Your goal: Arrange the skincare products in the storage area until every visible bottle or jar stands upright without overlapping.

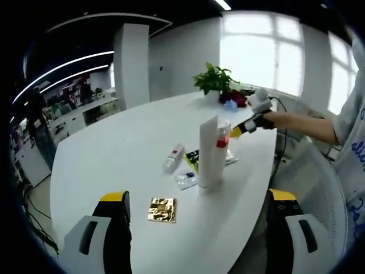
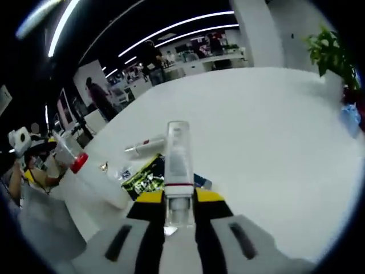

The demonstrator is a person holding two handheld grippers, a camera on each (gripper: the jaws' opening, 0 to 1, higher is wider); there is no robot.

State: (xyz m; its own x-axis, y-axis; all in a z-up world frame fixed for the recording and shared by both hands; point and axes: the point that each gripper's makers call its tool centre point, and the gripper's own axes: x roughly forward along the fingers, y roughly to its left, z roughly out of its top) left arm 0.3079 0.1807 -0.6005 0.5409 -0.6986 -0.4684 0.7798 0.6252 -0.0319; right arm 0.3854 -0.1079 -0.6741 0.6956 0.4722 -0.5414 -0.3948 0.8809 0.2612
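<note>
My right gripper (image 2: pixel 174 197) is shut on a clear slim bottle (image 2: pixel 177 157) with a thin red line, held above the white table (image 2: pixel 268 131). In the left gripper view a hand carries that gripper (image 1: pixel 236 132) close behind a tall white tube (image 1: pixel 209 153) that stands upright, with a red-collared, clear-capped bottle (image 1: pixel 222 137) against it. A small tube (image 1: pixel 173 158) lies flat, beside a black-green packet (image 1: pixel 194 160), a clear sachet (image 1: pixel 186 179) and a gold sachet (image 1: pixel 162 209). My left gripper (image 1: pixel 198 196) is open, low over the near table edge, with nothing between its jaws.
A potted plant (image 1: pixel 214 80) stands at the table's far end with small items beside it. A person's arm (image 1: pixel 302 123) reaches in from the right, above a white chair (image 1: pixel 316 188). Desks and people fill the office behind.
</note>
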